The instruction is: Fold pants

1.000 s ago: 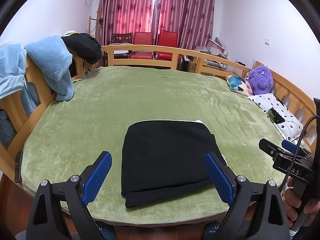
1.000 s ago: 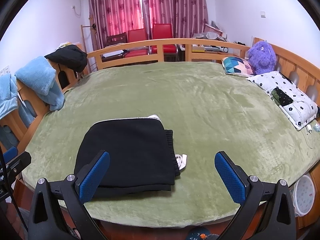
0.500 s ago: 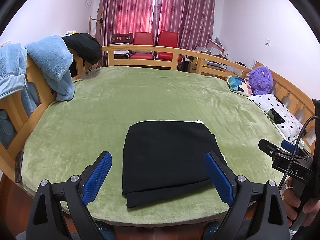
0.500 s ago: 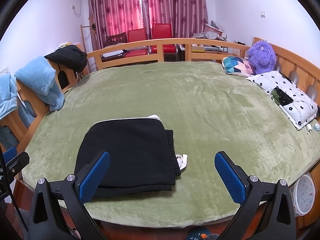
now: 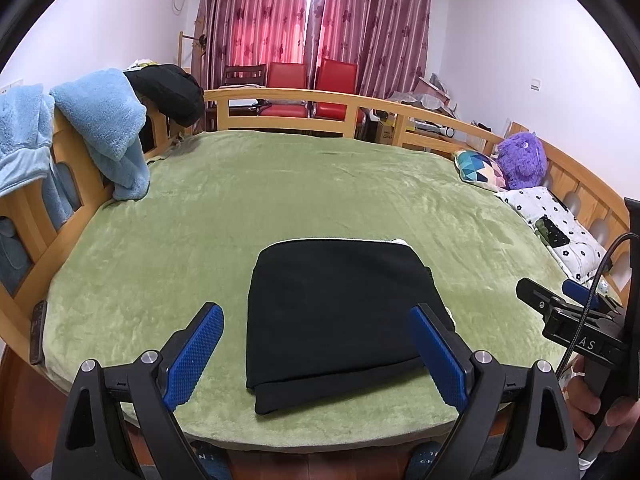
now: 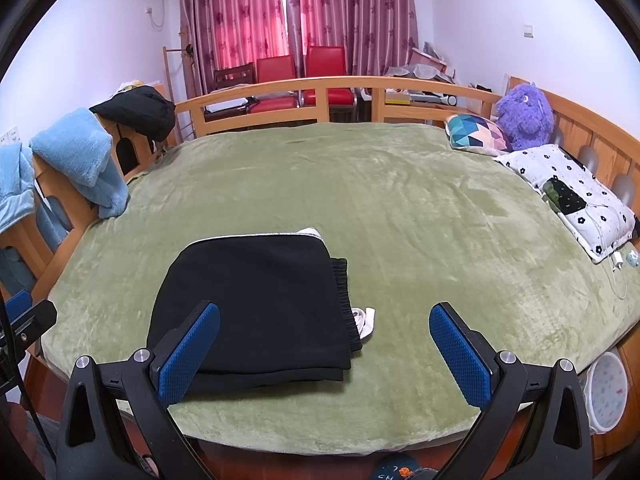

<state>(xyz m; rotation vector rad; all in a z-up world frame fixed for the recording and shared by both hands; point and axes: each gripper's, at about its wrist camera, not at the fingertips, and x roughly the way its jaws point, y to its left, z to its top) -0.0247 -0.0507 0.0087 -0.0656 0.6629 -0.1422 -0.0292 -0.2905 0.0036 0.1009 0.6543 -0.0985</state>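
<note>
Over on the left wrist view: left gripper [image 5: 318, 354] spread wide, gripping nothing, hanging back from the folded pants [image 5: 340, 316] at 12 o'clock, so looks finished. Right wrist view: right gripper [image 6: 324, 354] also wide open and empty, pants [image 6: 256, 304] at 11 o'clock on the green blanket [image 6: 420, 216].

The bed [image 6: 400, 208] carries a green blanket [image 5: 280, 200]. Folded black pants [image 5: 340, 312] lie near its front edge; pillows [image 6: 576, 200] and a purple plush toy [image 6: 524, 116] lie at the right.
</note>
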